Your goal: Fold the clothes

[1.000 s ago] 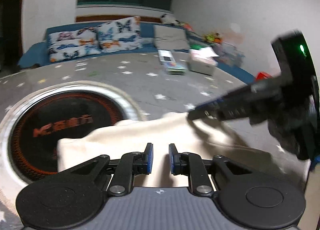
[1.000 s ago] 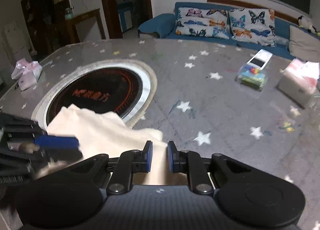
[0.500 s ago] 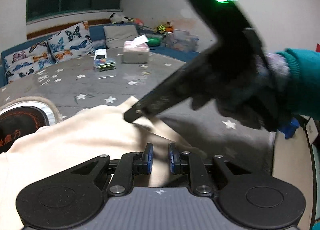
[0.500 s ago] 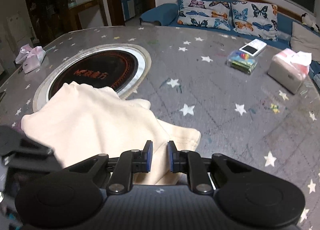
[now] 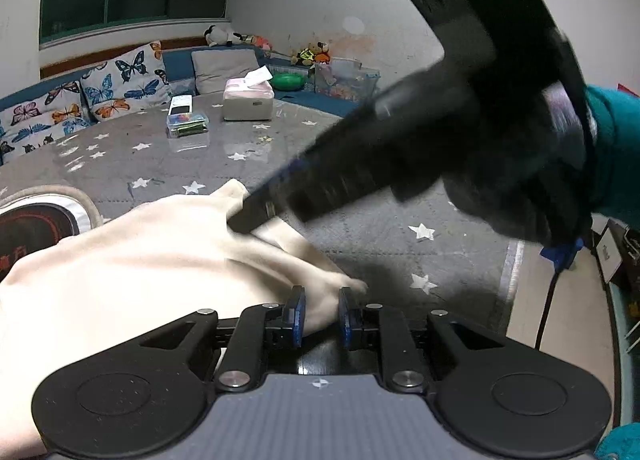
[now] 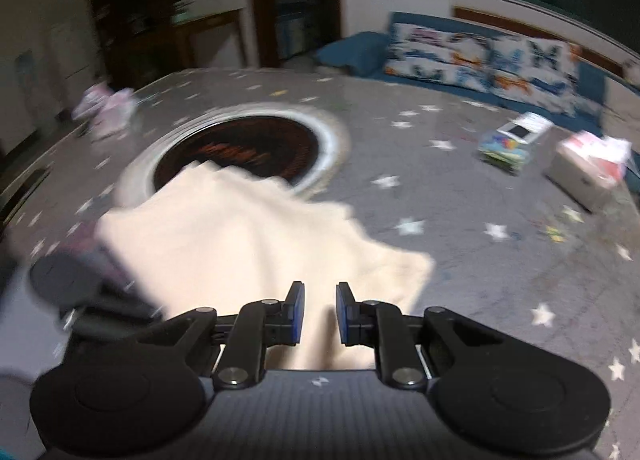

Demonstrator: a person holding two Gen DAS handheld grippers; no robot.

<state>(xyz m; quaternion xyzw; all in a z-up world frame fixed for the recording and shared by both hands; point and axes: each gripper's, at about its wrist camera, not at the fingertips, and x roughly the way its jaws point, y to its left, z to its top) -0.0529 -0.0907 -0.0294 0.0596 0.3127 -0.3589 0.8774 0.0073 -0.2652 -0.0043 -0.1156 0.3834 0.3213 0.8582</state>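
Note:
A cream garment (image 5: 132,260) lies bunched on the grey star-patterned table (image 5: 380,220); it also shows in the right wrist view (image 6: 240,236). My left gripper (image 5: 320,310) has a narrow gap between its blue pads, with a fold of the cloth lying in it. My right gripper (image 6: 318,310) has a similar gap, with cloth in and under it. In the left wrist view the right gripper (image 5: 256,216) reaches in from the right, its tip against the cloth's far edge. In the right wrist view the left gripper (image 6: 80,292) is a blur at the garment's left edge.
A round black and orange cooktop (image 6: 244,152) is set into the table, partly under the garment. A tissue box (image 5: 248,100) and a small clear box (image 5: 186,126) sit at the far side. A pink packet (image 6: 108,112) lies far left. A sofa with butterfly cushions (image 5: 120,84) stands behind.
The right gripper has swept over the garment and its view is now blurred by motion. The left view has swung right. The cloth has been pulled more toward me.

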